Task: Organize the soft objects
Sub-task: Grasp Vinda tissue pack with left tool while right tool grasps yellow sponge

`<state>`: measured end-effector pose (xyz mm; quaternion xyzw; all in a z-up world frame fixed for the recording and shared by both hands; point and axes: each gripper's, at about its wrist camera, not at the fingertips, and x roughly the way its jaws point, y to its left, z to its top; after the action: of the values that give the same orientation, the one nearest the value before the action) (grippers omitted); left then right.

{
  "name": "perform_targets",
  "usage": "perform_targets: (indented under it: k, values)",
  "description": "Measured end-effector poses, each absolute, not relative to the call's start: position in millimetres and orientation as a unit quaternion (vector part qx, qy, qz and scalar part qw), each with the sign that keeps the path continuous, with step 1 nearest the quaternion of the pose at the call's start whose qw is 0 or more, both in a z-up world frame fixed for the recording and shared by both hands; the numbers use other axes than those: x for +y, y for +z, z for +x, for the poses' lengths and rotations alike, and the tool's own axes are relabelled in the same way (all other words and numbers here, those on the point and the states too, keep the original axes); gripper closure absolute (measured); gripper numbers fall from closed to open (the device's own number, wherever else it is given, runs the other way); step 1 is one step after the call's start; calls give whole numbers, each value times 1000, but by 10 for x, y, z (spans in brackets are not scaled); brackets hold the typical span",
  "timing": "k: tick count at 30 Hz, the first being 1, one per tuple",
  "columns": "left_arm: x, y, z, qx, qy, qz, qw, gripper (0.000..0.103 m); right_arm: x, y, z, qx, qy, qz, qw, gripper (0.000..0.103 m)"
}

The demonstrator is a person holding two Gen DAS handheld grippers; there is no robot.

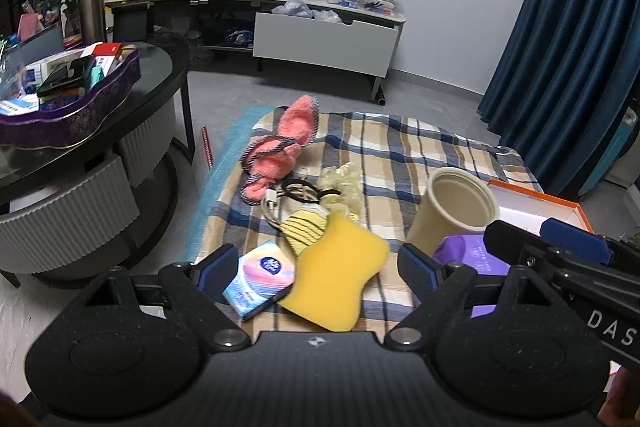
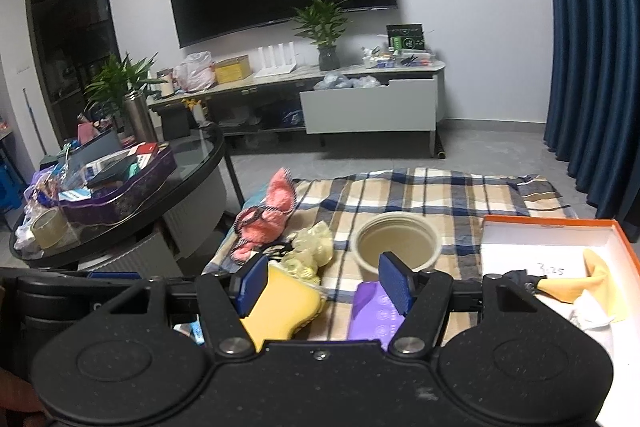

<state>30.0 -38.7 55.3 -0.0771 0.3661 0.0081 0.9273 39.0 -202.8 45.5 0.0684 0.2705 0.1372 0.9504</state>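
On a plaid cloth (image 1: 400, 155) lie a yellow sponge (image 1: 336, 275), a tissue pack (image 1: 260, 279), a striped yellow sock (image 1: 306, 229), a pale yellow scrunchie (image 1: 344, 187), a pink fluffy slipper (image 1: 288, 131), a purple pouch (image 1: 472, 255) and a beige cup (image 1: 456, 211). My left gripper (image 1: 316, 271) is open above the sponge and tissue pack. My right gripper (image 2: 324, 285) is open over the cloth between the sponge (image 2: 280, 307) and the purple pouch (image 2: 372, 315); it also shows at the right of the left wrist view (image 1: 560, 247).
An orange-rimmed white box (image 2: 552, 227) at the right holds a yellow cloth (image 2: 580, 281). A round glass-top table (image 1: 152, 95) with a purple tray (image 1: 80, 107) stands left. A TV cabinet (image 1: 324, 39) and blue curtain (image 1: 572, 47) are behind.
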Motion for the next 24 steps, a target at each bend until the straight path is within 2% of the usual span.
perform_targets:
  k: [16,21,24]
  values:
    - [179,93,288,405,62,-90,908,13,-1796,296,376,298,161,53,940,28]
    - [227,-114,379,418,28,-70,905,13,-1753,250,353,305,169,47,936,28]
    - [189,-288,470,429,3,-16,903,13,-1754,242,338,306,171,46,935,28]
